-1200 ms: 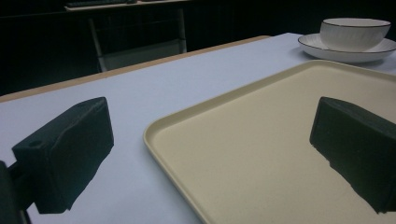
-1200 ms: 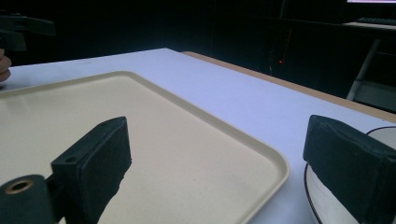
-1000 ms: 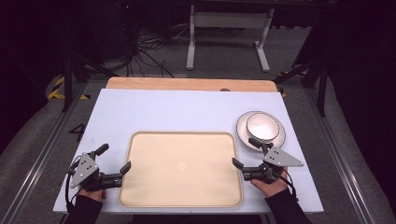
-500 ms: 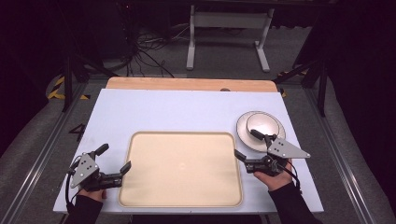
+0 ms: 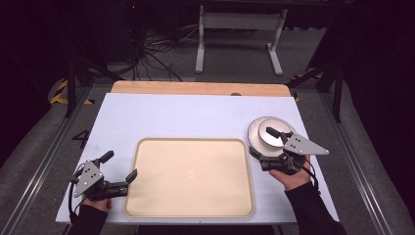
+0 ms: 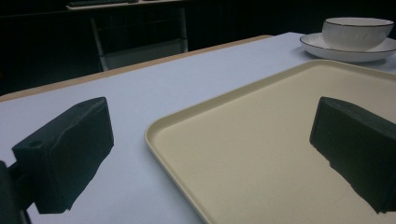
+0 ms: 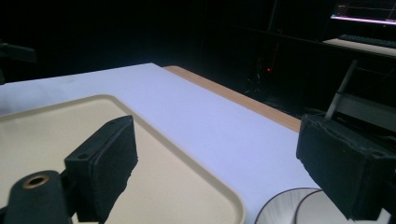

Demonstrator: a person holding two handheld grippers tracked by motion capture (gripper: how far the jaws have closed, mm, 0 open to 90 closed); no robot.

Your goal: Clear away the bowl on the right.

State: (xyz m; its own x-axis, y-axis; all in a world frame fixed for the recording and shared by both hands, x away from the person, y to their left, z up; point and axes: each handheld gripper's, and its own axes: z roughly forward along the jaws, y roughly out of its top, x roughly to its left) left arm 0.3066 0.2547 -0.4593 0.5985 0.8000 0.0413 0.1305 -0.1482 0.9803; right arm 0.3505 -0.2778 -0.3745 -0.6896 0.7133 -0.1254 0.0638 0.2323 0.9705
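Note:
A beige tray (image 5: 191, 176) lies empty on the white table top (image 5: 195, 117), near its front edge. To the tray's right a white bowl (image 5: 268, 133) sits on a white plate (image 5: 254, 128). My right gripper (image 5: 263, 141) hovers over the near side of the bowl and plate, open; its jaws have just been closing a little, with nothing between them. My left gripper (image 5: 119, 165) rests open at the tray's left edge. In the left gripper view the gripper (image 6: 212, 154) straddles the tray rim (image 6: 154, 135). The right gripper view has the gripper (image 7: 224, 163) above the plate (image 7: 273, 205).
A wooden strip (image 5: 195, 88) runs along the table's far edge. Behind it stand a grey desk frame (image 5: 240, 44) and floor cables (image 5: 156, 54). Metal rails (image 5: 39, 161) border the table's sides.
My right gripper has risen and shifted away from the tray's right edge, over the bowl and plate. The left gripper has stayed put.

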